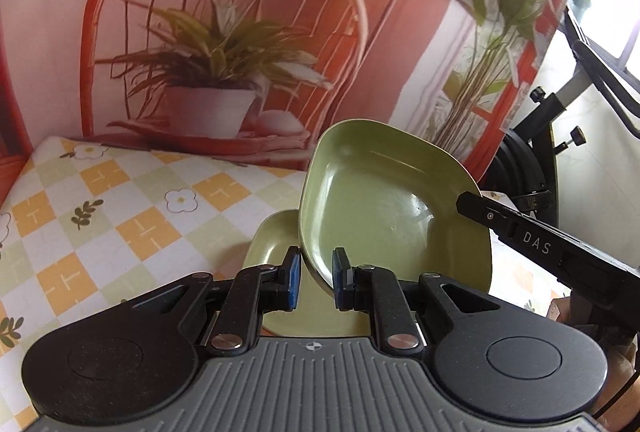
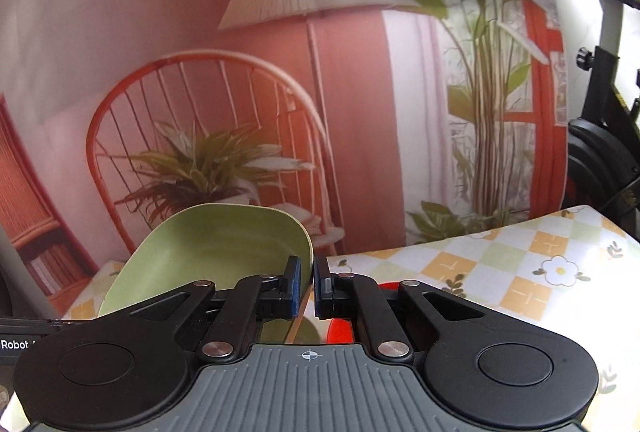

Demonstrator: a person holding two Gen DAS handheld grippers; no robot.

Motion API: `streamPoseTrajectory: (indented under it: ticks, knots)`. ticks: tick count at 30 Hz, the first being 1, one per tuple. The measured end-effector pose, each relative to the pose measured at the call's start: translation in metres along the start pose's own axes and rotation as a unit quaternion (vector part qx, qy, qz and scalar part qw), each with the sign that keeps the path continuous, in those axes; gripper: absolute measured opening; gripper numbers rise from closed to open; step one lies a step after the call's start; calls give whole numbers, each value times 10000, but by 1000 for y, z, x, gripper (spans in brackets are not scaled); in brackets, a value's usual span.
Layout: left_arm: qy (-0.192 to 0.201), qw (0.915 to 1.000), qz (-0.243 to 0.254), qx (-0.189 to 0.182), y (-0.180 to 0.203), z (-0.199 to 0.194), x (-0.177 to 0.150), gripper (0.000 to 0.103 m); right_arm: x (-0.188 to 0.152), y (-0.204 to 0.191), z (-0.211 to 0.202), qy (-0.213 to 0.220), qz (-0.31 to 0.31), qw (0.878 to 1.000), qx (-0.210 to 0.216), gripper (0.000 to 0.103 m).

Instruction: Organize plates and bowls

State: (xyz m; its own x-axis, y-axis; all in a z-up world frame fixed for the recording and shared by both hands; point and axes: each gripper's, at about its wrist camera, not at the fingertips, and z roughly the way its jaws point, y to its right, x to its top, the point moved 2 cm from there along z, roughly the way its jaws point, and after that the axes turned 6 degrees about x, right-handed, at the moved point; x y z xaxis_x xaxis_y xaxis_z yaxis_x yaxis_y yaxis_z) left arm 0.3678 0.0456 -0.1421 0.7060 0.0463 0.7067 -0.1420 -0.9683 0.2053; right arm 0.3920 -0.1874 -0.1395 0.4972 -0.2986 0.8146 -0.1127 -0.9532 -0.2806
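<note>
A green square plate (image 1: 380, 200) hangs tilted above the table, its hollow side facing the left wrist camera. My right gripper (image 2: 307, 282) is shut on that plate's (image 2: 216, 240) right rim; its black finger (image 1: 520, 232) reaches in from the right in the left wrist view. My left gripper (image 1: 317, 278) is open, and its blue pads (image 1: 295, 278) stand on either side of the plate's lower rim with a gap. A second green plate (image 1: 274, 244) lies flat on the table beneath. Something red (image 2: 340, 328) shows under the right gripper, mostly hidden.
The table wears a yellow, green and white checked cloth (image 1: 120, 216) with flower prints. A printed backdrop (image 1: 224, 44) of a chair, plant and lamp stands close behind. A black exercise machine (image 1: 560, 120) sits off the table's right side.
</note>
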Motion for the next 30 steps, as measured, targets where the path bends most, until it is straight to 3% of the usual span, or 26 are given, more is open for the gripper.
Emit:
streamPoseTrajectory:
  ticks: [9, 14, 30]
  knots:
    - [-261, 9997, -18, -9, -18, 25, -7, 18, -14, 3, 41, -535, 83, 9985, 48, 6]
    - [-415, 9990, 185, 7, -20, 35, -13, 18, -22, 4, 54, -715, 51, 9974, -3, 6]
    - [-801, 9968, 37, 28, -33, 57, -19, 18, -48, 8, 77, -1117, 66, 9937, -92, 5]
